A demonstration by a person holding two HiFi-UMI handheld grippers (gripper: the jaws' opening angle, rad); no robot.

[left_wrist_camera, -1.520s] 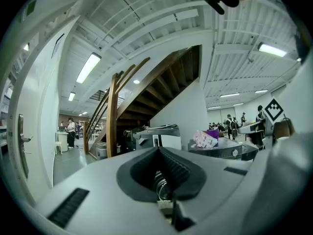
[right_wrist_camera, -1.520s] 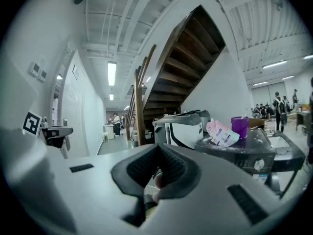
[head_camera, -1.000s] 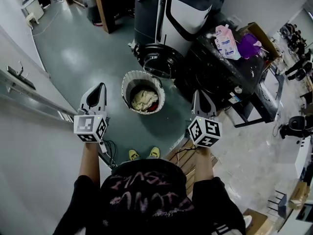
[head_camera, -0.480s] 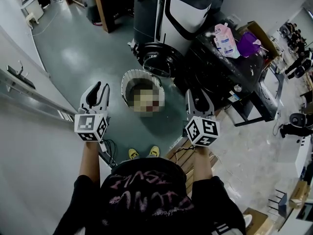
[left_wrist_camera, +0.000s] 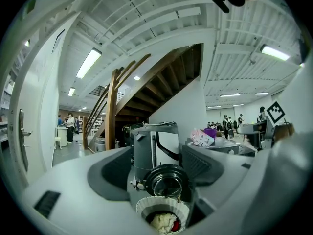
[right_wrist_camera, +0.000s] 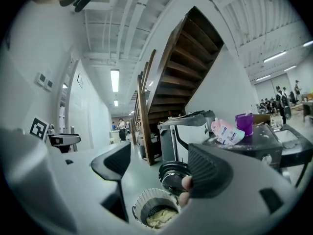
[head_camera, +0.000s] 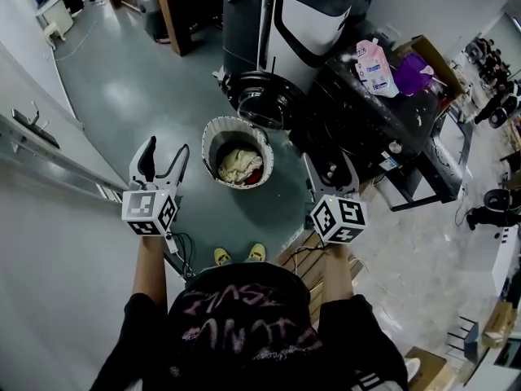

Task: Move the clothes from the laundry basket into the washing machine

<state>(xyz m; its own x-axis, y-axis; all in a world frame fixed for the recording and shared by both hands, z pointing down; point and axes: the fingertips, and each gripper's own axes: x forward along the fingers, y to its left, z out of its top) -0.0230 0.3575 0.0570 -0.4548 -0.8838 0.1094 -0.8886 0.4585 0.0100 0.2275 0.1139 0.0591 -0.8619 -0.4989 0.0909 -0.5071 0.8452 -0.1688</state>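
A round white laundry basket [head_camera: 213, 137] stands on the green floor and holds cream and red clothes [head_camera: 241, 166]. Just behind it the washing machine [head_camera: 286, 24] has its round black door [head_camera: 262, 100] hanging open. My left gripper [head_camera: 164, 155] hovers to the left of the basket and my right gripper [head_camera: 330, 171] to its right. Both have just been opening and now stand open with nothing between the jaws. The left gripper view shows the basket [left_wrist_camera: 146, 207] low in the middle with the door [left_wrist_camera: 167, 182] above it. The right gripper view shows the basket [right_wrist_camera: 143, 204] and clothes [right_wrist_camera: 160, 218] too.
A black table [head_camera: 383, 120] to the right of the machine carries a pink detergent bag [head_camera: 376, 68] and a purple container [head_camera: 413, 76]. A wooden staircase [left_wrist_camera: 146, 89] rises behind. My yellow shoes [head_camera: 240, 255] stand near the basket. A wall with a rail [head_camera: 49, 165] runs along the left.
Both grippers have gone from shut to open while staying in place beside the basket. The basket and clothes have not moved.
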